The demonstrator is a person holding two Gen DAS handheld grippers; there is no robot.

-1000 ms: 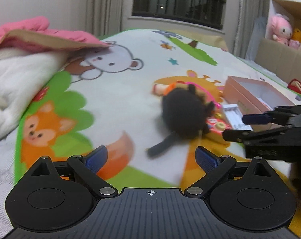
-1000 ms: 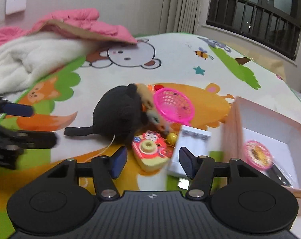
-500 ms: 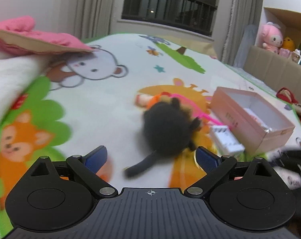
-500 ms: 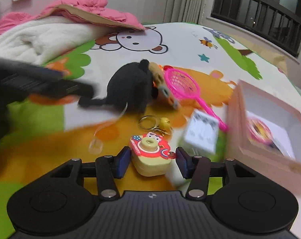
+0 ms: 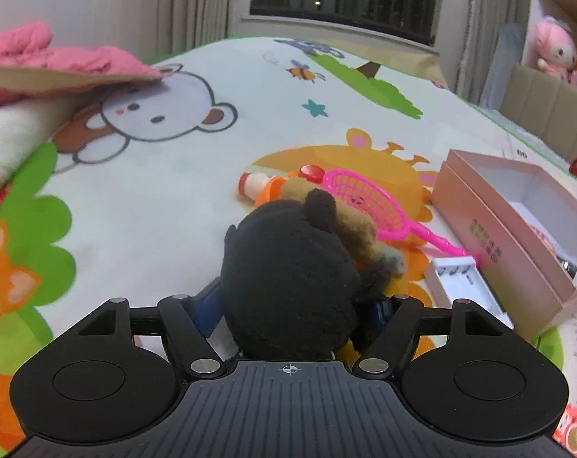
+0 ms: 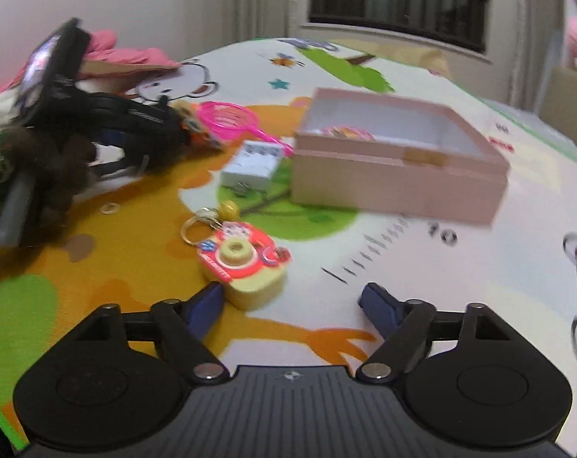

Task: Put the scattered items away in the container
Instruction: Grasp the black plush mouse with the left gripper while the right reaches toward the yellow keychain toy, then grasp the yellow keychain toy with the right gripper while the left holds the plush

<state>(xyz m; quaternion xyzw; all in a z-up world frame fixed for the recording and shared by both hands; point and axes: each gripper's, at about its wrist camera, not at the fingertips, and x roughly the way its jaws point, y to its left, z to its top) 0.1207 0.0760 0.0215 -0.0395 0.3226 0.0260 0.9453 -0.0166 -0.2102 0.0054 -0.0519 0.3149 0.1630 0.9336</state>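
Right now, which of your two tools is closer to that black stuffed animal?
Left. The left tool has its fingers on either side of the black stuffed animal. The right tool is open, apart from it, beside the camera keychain.
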